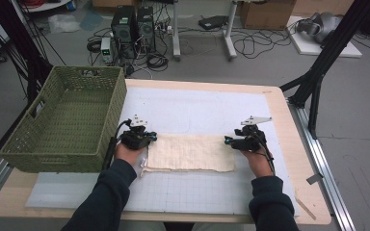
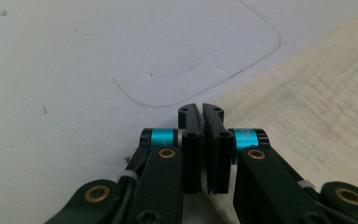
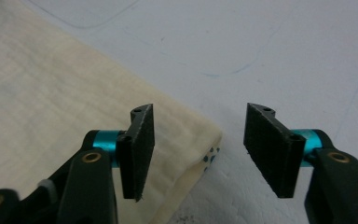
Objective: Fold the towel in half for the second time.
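Left gripper (image 1: pixel 144 138) sits at the left end of the folded cream cloth (image 1: pixel 191 152), jaws pressed tight together. From its own camera the left gripper (image 2: pixel 201 112) has its pads closed face to face right at the cloth (image 2: pixel 307 107) border; a sliver of fabric seems pinched low between them, so I read it as clamped on the cloth edge, though the pinch itself is mostly hidden.

Surroundings: green woven basket (image 1: pixel 67 120) stands at the left of the table, its near right corner just beside the left gripper and the hand behind it. White gridded mat (image 1: pixel 197 108) covers the wooden table (image 1: pixel 289 144); the cloth lies flat on the mat near the person's side, long axis running left to right. Beyond the table: computer towers (image 1: pixel 132 26), loose cables on the floor, a cardboard box (image 1: pixel 265 13). A black frame strut (image 1: pixel 318 72) slants down past the right rear corner.

Right gripper (image 1: pixel 241 140) hovers at the right end of the cloth. In its own view the right gripper (image 3: pixel 198 123) has jaws standing apart, roughly half spread, gripping nothing. The left pad sits over the cloth (image 3: pixel 51 102); the folded corner, with a few blue dots showing on the under layer, lies in the gap; the right pad is over bare mat (image 3: pixel 261 46).

Room to move: bare mat behind and in front of the cloth, and open mat to its right before the table's edge. Left side is tight against the basket wall.
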The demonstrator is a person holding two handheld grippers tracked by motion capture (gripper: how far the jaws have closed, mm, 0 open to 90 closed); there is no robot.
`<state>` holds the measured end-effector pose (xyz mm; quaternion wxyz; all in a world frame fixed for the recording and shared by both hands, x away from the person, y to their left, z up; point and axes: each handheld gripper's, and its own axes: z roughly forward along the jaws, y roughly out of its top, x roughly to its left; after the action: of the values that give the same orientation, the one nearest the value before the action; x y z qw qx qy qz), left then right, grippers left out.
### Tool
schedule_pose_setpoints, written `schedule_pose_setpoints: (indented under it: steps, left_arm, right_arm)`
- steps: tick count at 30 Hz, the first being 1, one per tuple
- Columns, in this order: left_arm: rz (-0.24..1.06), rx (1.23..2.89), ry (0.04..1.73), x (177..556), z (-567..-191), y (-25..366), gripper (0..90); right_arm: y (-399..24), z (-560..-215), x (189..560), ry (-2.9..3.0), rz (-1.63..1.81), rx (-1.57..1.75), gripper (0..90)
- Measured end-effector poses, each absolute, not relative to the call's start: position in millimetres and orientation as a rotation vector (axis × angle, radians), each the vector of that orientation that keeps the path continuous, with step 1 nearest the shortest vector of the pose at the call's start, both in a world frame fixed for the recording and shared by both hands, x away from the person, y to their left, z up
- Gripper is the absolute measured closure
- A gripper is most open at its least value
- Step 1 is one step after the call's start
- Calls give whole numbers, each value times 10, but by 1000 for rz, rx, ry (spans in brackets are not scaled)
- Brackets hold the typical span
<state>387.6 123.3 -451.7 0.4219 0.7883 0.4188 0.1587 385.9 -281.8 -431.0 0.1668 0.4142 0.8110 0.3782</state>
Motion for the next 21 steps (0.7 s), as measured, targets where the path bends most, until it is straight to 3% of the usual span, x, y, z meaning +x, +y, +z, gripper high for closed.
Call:
schedule_pose_setpoints:
  steps: [10, 14, 17, 21]
  left_arm:
    - [365, 1937, 1057, 3882, -4520, 1258, 861]
    - [334, 1906, 1073, 3892, -4519, 1301, 864]
    - [311, 1845, 1078, 3893, -4514, 1365, 865]
    - [373, 1773, 1005, 3879, -4460, 1371, 866]
  right_arm:
    - [-2778, -4437, 3988, 2386, 1064, 1169, 663]
    - [-2819, -4443, 3990, 2427, 1107, 1156, 833]
    - [-2826, -4434, 3991, 2424, 1101, 1130, 859]
    - [-2826, -4412, 3988, 2372, 1082, 1111, 863]
